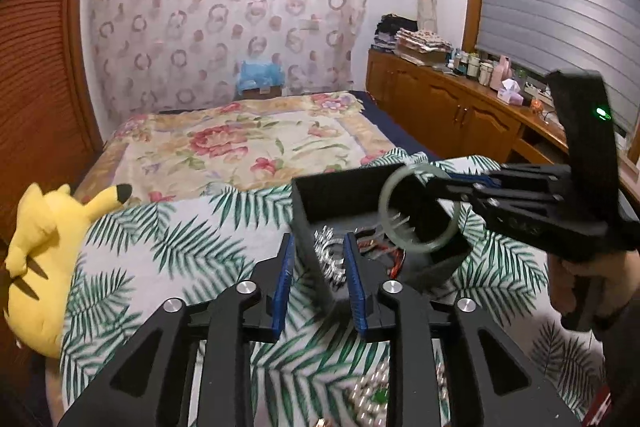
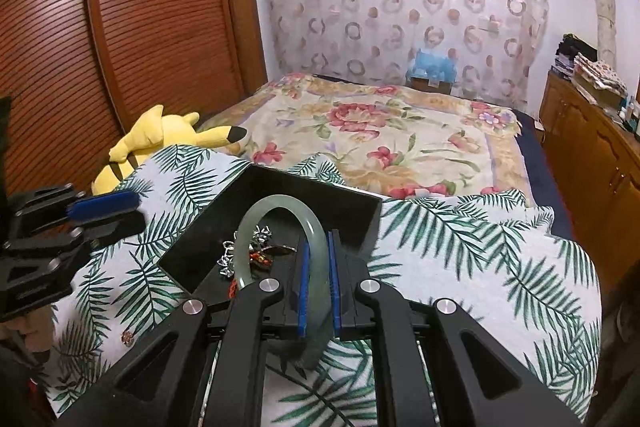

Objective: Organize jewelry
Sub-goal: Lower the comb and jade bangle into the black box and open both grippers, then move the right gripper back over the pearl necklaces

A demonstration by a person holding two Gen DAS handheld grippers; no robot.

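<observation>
My right claw point(image 2: 318, 279) is clamped on the green bangle point(image 2: 280, 223), hanging over the black box point(image 2: 352, 215) on the bed w/ chains inside. Left claw point(image 1: 318, 279) is apart at the box's near wall, nothing gripped afaict.

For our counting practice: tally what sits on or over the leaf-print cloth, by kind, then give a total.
Black boxes: 1
Jade bangles: 1, held over the box
Tongs: 2, left, right
Plush toys: 1, at the cloth's edge
Total: 5
The tangled chains inside the box are too jumbled to count.
</observation>
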